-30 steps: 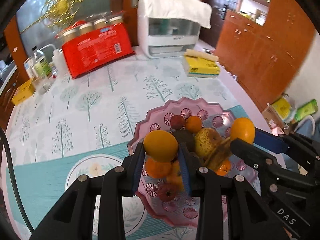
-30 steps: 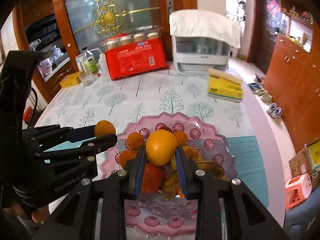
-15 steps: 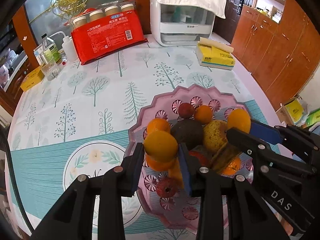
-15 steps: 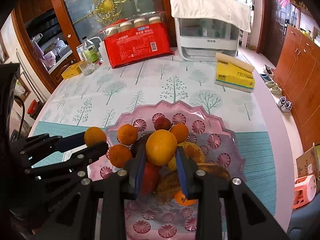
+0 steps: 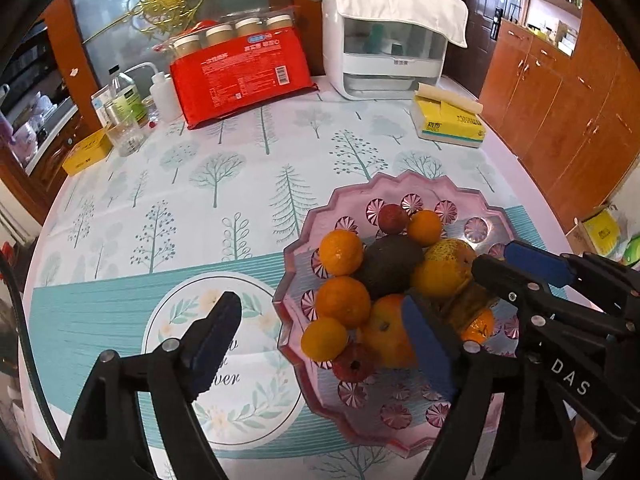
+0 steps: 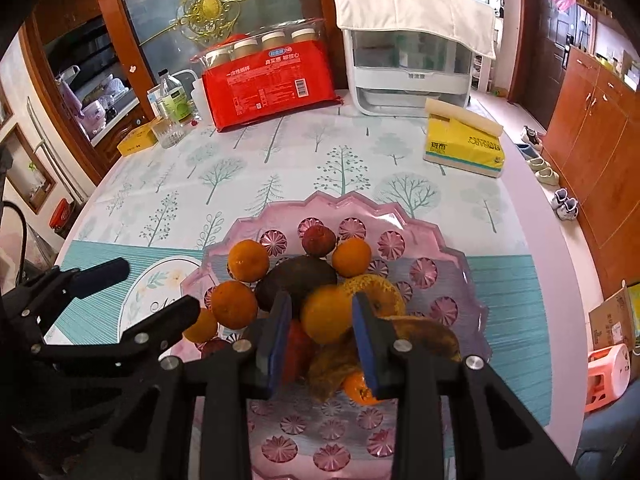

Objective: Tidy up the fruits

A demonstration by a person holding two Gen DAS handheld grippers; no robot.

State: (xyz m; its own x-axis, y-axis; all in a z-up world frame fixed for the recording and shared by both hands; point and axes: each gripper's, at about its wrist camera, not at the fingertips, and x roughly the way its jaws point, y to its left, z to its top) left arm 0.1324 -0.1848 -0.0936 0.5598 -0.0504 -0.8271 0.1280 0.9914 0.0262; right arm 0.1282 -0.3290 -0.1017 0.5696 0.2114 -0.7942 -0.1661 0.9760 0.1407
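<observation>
Change: left gripper [image 5: 320, 332] has spread its jaws, dropping 1 orange [image 5: 324, 339] at the pink fruit plate's [image 5: 404, 436] near-left rim.
Right gripper [image 6: 320, 320]: clenched on another orange [image 6: 326, 314] above the pile.
Avocado [image 6: 296, 280]: long axis left-right.

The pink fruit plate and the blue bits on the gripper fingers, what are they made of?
The pink fruit plate looks like clear tinted plastic or glass, I cannot tell which: it is see-through, glossy, with moulded flower patterns. The blue pads look like soft matte rubber or foam.

Oranges [image 5: 345, 307], dark avocado [image 5: 389, 266], red fruits, browned banana [image 6: 424, 336] — heaped together, pink scalloped plate [image 5: 320, 216].
</observation>
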